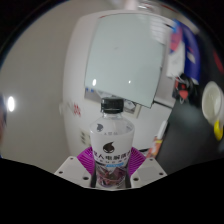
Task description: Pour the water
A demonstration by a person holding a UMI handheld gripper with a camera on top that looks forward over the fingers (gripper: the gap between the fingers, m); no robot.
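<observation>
- My gripper is clamped on the water bottle, which stands upright between the fingers.
- Its black cap looks on; nothing poured yet, I judge.
- A pale cup sits well off right, perhaps the target.

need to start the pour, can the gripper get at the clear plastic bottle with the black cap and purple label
Probably yes: the clear plastic bottle with the black cap and purple label already stands between the gripper fingers, nothing in between. Whether both pads press on it is unclear.
</observation>
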